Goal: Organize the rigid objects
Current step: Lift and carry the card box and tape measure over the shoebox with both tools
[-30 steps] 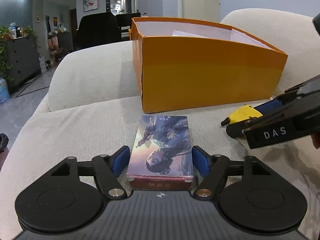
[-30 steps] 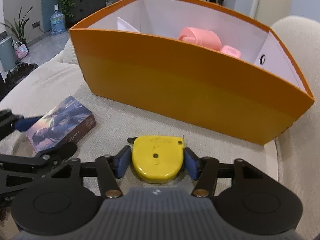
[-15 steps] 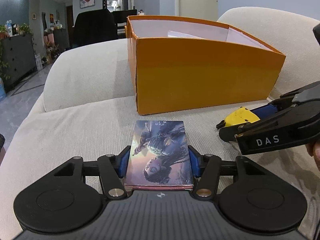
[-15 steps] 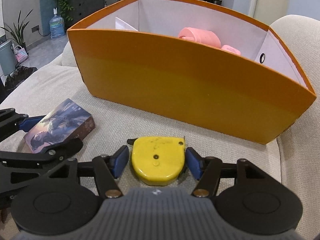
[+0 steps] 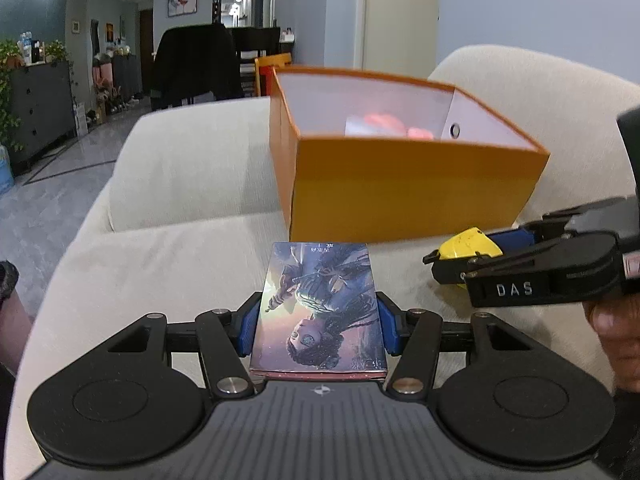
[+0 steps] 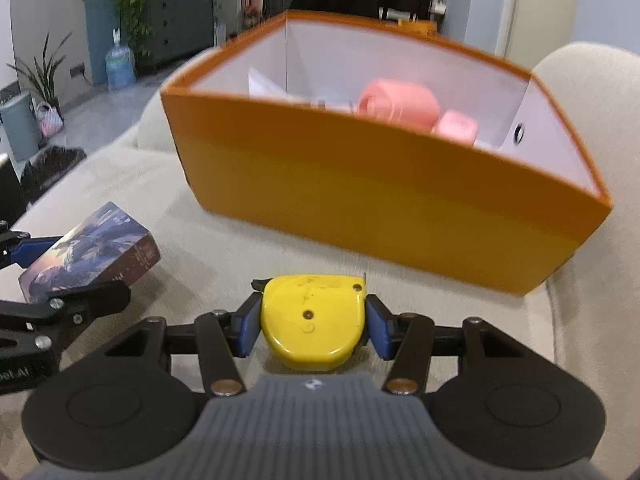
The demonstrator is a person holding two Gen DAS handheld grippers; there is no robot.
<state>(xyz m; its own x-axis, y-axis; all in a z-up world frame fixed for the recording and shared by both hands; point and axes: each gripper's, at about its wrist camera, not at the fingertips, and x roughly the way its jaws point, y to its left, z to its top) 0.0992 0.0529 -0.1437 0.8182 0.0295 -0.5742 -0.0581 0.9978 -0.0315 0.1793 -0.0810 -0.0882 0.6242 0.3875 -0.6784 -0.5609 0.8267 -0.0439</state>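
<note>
My left gripper (image 5: 318, 326) is shut on a flat illustrated card box (image 5: 320, 304) and holds it lifted off the beige sofa seat; it also shows in the right wrist view (image 6: 92, 252). My right gripper (image 6: 312, 326) is shut on a yellow tape measure (image 6: 314, 326), raised a little above the cushion; the tape measure shows at the right of the left wrist view (image 5: 468, 244). An open orange box (image 5: 400, 188) stands just ahead on the sofa, also in the right wrist view (image 6: 380, 200), with pink rolls (image 6: 396, 106) and white paper inside.
The sofa's backrest cushion (image 5: 540, 92) rises behind and right of the orange box. The sofa armrest (image 5: 188, 164) lies to the left. Beyond are a dark cabinet (image 5: 40, 104), plants and a water bottle (image 6: 120, 64) on the floor.
Both grippers closed on their objects and lifted them. The view rose, so the inside of the orange box now shows more.
</note>
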